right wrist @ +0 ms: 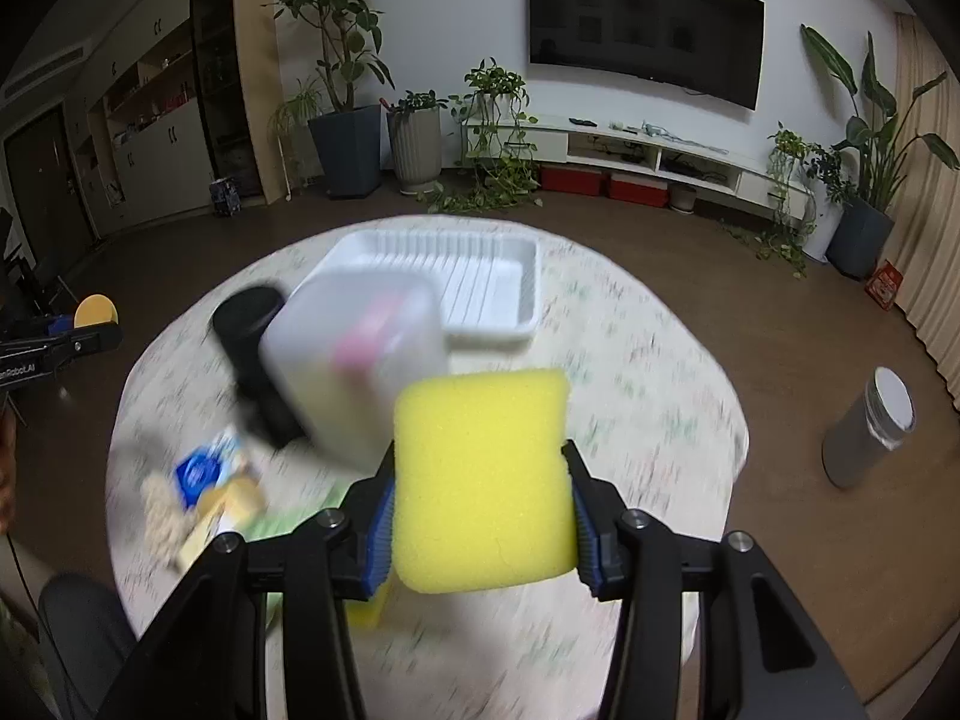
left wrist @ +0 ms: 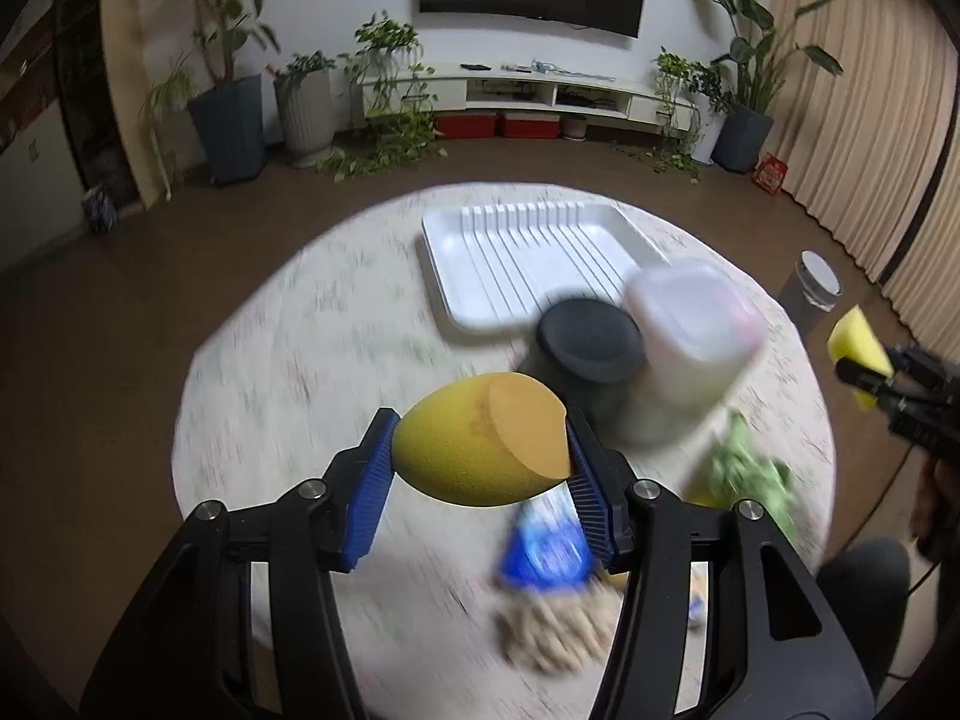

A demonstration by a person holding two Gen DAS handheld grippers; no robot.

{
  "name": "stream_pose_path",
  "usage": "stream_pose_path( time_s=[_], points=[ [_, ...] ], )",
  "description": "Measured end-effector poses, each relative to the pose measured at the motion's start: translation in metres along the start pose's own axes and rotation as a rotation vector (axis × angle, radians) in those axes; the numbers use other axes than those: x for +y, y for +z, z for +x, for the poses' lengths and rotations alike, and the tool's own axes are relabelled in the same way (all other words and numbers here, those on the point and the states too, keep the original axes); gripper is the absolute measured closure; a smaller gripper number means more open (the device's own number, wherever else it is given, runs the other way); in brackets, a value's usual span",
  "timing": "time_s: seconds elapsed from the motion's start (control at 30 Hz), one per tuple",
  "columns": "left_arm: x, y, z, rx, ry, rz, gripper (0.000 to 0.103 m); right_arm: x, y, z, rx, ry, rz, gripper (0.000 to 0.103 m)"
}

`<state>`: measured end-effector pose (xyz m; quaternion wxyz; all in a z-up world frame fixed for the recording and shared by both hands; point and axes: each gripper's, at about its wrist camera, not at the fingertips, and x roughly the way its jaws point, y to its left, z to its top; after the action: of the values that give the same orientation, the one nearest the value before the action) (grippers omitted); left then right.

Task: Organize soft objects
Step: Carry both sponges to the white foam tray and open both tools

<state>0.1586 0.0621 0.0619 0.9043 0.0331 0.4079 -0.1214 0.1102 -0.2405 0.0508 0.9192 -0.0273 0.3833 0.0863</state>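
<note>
Left wrist view, nearest first: my left gripper [left wrist: 480, 456] is clamped on a yellow egg-shaped sponge [left wrist: 480, 441], its flat orange cut face turned to the right pad, held in the lower middle of the frame above the round table [left wrist: 288, 360]. Below it lie a blurred blue packet [left wrist: 546, 546] and a beige woolly bundle [left wrist: 552, 630]; any print on the packet is too smeared to read. A green cloth [left wrist: 750, 468] sits at lower right. Past the sponge stand a dark round-lidded jar [left wrist: 591, 339] and a translucent plastic box [left wrist: 690, 324], touching or nearly so, with a white ribbed tray [left wrist: 480, 252] behind them toward the frame's centre.

From the right wrist view, my right gripper [right wrist: 480, 510] squeezes a yellow rectangular sponge [right wrist: 483, 480] at lower centre, both pads pressed into its sides. At the far left edge my other gripper shows lettering ending in "Robot.AI"; the start is cut off. A grey metal canister [right wrist: 870, 426] stands on the floor at right, and a dark wall screen [right wrist: 645, 18] hangs at the top.
</note>
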Motion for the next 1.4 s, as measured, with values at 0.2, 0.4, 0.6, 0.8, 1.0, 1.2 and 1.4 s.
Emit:
stream_pose_path(
  time_s=[0.2,0.4,0.6,0.8,1.0,1.2,1.4],
  points=[
    [0.017,0.071,0.065,0.017,0.040,0.112,0.051,-0.036,0.080,0.062,0.013,0.002,-0.052,0.053],
    [0.023,0.116,0.131,0.043,-0.017,0.158,0.051,-0.055,0.142,0.133,0.063,0.069,-0.118,0.053],
    [0.017,0.135,0.197,0.113,-0.067,0.203,0.051,-0.047,0.166,0.208,0.144,0.171,-0.189,0.053],
    [0.000,0.130,0.241,0.174,-0.085,0.284,0.050,-0.017,0.161,0.259,0.213,0.174,-0.309,0.052],
    [-0.004,0.122,0.262,0.218,-0.085,0.299,0.049,-0.004,0.155,0.289,0.252,0.178,-0.358,0.052],
    [-0.006,0.118,0.274,0.242,-0.094,0.281,0.046,-0.007,0.146,0.301,0.279,0.159,-0.359,0.050],
    [-0.005,0.117,0.274,0.249,-0.128,0.237,0.044,-0.013,0.143,0.298,0.265,0.148,-0.362,0.034]
  ],
)
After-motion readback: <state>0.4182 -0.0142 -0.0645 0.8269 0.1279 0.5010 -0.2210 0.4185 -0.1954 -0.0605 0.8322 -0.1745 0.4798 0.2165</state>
